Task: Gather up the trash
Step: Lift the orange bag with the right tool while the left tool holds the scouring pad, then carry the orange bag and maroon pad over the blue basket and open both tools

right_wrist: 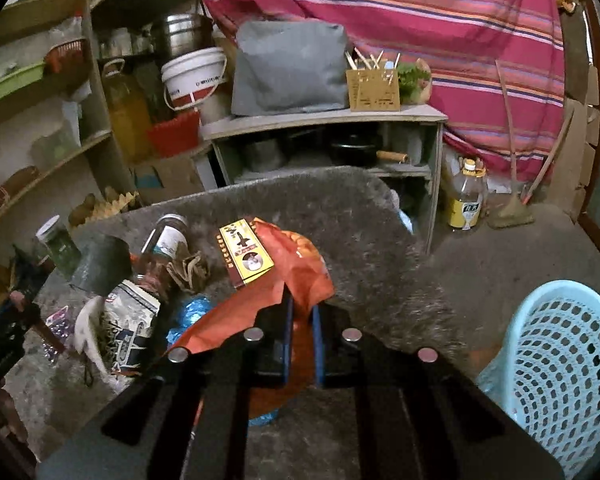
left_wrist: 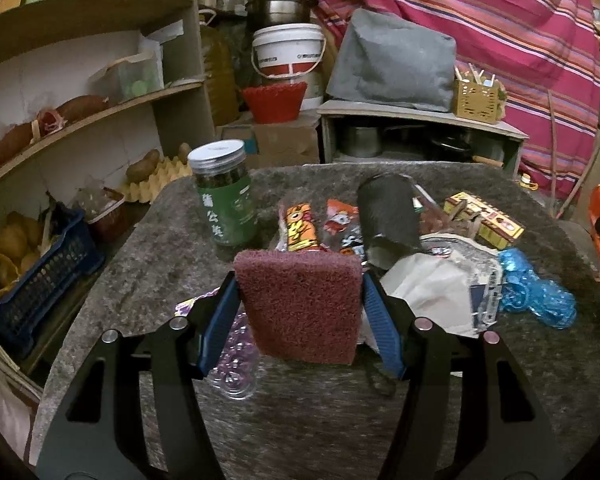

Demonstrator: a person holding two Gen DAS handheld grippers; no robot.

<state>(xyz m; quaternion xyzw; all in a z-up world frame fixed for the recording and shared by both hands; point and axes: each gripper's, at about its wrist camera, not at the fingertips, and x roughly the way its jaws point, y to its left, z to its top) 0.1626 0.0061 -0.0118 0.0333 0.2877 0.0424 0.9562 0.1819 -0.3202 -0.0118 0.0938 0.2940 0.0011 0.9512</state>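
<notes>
Left wrist view first: the left gripper (left_wrist: 300,300) has its blue-padded fingers (left_wrist: 224,320) clamped on either side of a dark red, coarse rectangular scouring pad (left_wrist: 300,304), held upright above the grey stone-look bench (left_wrist: 300,420). My guess is the pad is parked there for wiping later, so it stays out of the litter. The trash sits toward the far right corner of the bench: two orange snack wrappers (left_wrist: 300,228), a crumpled white paper bag (left_wrist: 428,288), a yellow and red cardboard box (left_wrist: 484,220), a blue crinkly plastic wrapper (left_wrist: 536,296) and a dark grey tipped-over cup (left_wrist: 388,216). A green-labelled jar with a silver lid (left_wrist: 224,196) stands upright near the far left edge, looks like a keeper, not trash.

Right wrist view: the right gripper (right_wrist: 302,320) has its fingers nearly together, pinching a torn orange plastic wrapper (right_wrist: 292,276) by its edge. The wrapper drapes over the fingers and looks lifted clear of the bench, near its right edge. That makes sense, since the light blue perforated plastic basket (right_wrist: 560,360) sits just off that edge, low at the right, likely the bin. The yellow box seems to ride on top of the wrapper, so it could slide off during the carry.
</notes>
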